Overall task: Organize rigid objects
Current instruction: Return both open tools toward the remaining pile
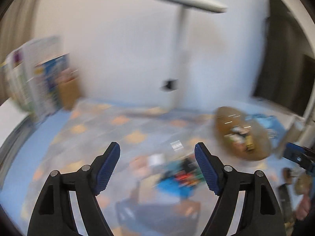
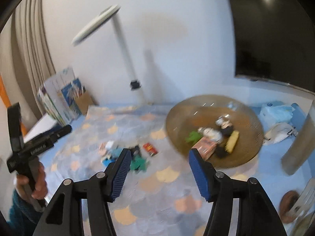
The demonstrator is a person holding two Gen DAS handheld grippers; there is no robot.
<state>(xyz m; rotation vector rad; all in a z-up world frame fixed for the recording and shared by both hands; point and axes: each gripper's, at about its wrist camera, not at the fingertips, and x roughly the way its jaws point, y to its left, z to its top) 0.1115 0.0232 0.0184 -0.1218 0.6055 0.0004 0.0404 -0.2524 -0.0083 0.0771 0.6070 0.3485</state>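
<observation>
- 2 grippers up over the table, both with jaws spread wide and nothing between the blue pads.
- Left gripper (image 1: 157, 169): released, hovering above the loose pile; left view is heavily motion-blurred, so item detail there is unreadable.
- Right gripper (image 2: 159, 169): released, hovering over the patterned mat (image 2: 161, 200), between the pile and the basket.
- Left gripper also shows at the far left of the right view, held in the person's left hand (image 2: 37, 181).
- Loose pile (image 2: 126, 155) sits mid-mat, left of the basket: teal and green pieces, a dark piece, a white piece, all touching or just beside each other.
- Red can (image 2: 150, 148) lies on its side just right of the pile, apart from the basket.
- Wicker basket (image 2: 250, 122) sits right of centre on the mat, holding several items: green toy (image 2: 194, 136), orange box (image 2: 205, 147), yellow piece (image 2: 232, 141), plus white and black bits too blurred to name.
- Plastic bags (image 2: 277, 118) lie right of the basket.
- Desk lamp (image 2: 122, 39) stands at the far edge by the wall; books and a cardboard box (image 2: 63, 100) at far left.
</observation>
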